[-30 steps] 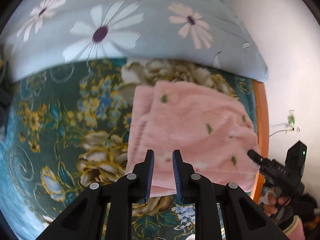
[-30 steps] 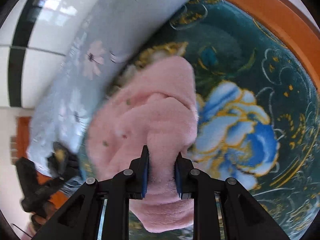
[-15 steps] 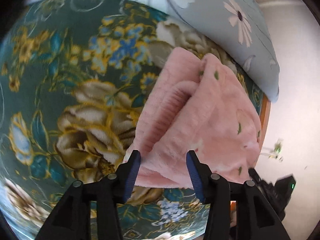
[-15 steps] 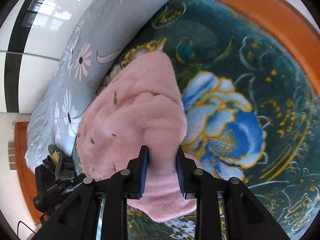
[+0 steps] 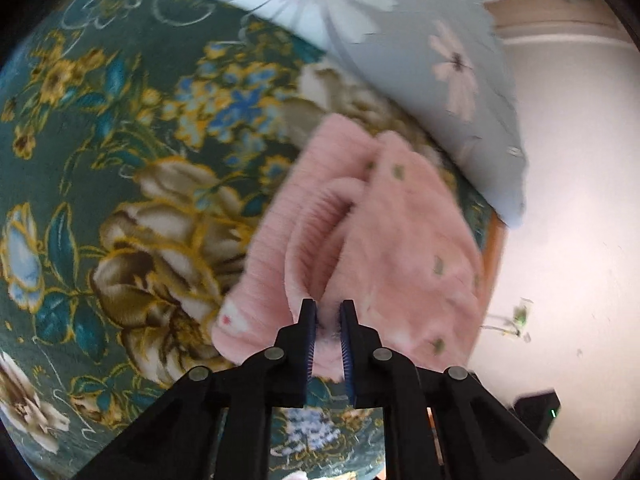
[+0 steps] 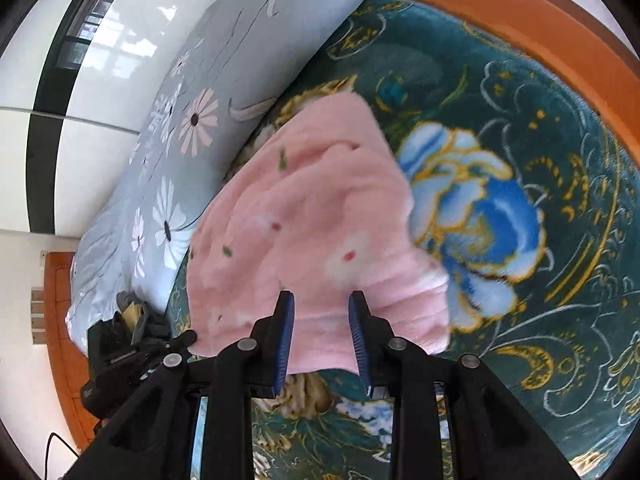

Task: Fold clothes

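A fluffy pink garment (image 5: 380, 248) with small green and red specks lies bunched on the green floral blanket (image 5: 120, 200). My left gripper (image 5: 328, 312) is shut on a fold at the garment's near edge. In the right wrist view the same pink garment (image 6: 312, 220) lies spread in front of my right gripper (image 6: 322, 300), whose fingers stand open with the garment's near edge between them. The left gripper's black body (image 6: 128, 356) shows at the lower left of the right wrist view.
A grey-blue daisy-print pillow (image 5: 400, 52) lies just beyond the garment, also in the right wrist view (image 6: 208, 112). The orange wooden bed frame (image 6: 520, 28) runs along the blanket's edge. A white wall (image 5: 568, 200) is on the right.
My left gripper opened, then closed on the garment's near fold. My right gripper, shut on the garment before, has opened and let it go. The garment now lies flatter.
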Demonstrator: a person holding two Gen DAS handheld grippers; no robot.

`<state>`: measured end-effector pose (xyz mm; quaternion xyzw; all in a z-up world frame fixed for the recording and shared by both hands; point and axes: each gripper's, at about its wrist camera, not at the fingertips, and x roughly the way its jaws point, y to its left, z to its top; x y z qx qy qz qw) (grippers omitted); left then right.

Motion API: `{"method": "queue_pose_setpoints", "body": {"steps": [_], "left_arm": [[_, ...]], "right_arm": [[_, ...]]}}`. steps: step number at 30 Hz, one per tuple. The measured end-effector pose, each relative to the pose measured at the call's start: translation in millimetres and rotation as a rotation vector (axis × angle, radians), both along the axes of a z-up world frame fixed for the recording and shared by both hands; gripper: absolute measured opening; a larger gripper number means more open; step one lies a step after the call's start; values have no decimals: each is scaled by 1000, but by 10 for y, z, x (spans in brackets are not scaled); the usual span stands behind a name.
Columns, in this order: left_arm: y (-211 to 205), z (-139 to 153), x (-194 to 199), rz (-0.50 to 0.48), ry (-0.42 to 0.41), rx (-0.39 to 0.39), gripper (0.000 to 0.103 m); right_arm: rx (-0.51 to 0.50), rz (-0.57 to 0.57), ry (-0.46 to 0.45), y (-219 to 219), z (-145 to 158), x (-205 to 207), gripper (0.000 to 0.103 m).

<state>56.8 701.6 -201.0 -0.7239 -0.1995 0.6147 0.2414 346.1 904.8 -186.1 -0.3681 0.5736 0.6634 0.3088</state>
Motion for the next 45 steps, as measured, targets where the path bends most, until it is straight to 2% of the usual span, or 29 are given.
{"method": "queue_pose_setpoints", "body": {"steps": [3, 5, 6, 9, 12, 15, 18, 22, 24, 26, 31, 33, 36, 42, 45], "left_arm": [[-111, 40, 144, -27, 14, -8, 12], [-208, -97, 227, -32, -3, -77, 12], [-261, -178, 263, -32, -15, -114, 4], [-414, -349, 244, 16, -53, -176, 4], [-499, -321, 148, 50, -63, -184, 4], [-449, -123, 74, 35, -1, -163, 4], [-191, 80, 60, -63, 68, -112, 4], [276, 191, 167, -255, 161, -107, 5], [425, 115, 210, -320, 183, -150, 5], [420, 15, 233, -331, 178, -173, 5], [408, -236, 288, -358, 165, -230, 5], [412, -281, 289, -354, 156, -237, 5], [430, -298, 282, -365, 153, -248, 5], [402, -360, 251, -327, 123, -248, 5], [401, -374, 272, -314, 124, -254, 5]], "right_arm": [[-7, 13, 4, -59, -29, -42, 29], [-17, 16, -4, -85, -71, -45, 29], [-23, 17, -9, -98, -93, -46, 29], [-11, 38, -33, -95, -108, -62, 29], [-3, 60, -52, -67, -136, -66, 29], [-44, 68, -89, -53, -306, -47, 29], [-118, 59, -143, -107, -595, -23, 29], [-184, 16, -190, -224, -854, 20, 29], [-179, 8, -205, -273, -826, 22, 29], [-132, 35, -175, -299, -659, -23, 29], [67, 126, -108, -247, -109, -194, 29], [76, 114, -112, -180, -123, -207, 29], [18, 88, -135, -171, -175, -214, 29], [110, 148, -75, -321, 155, -259, 29], [141, 106, -112, -185, 112, -251, 29]]}}
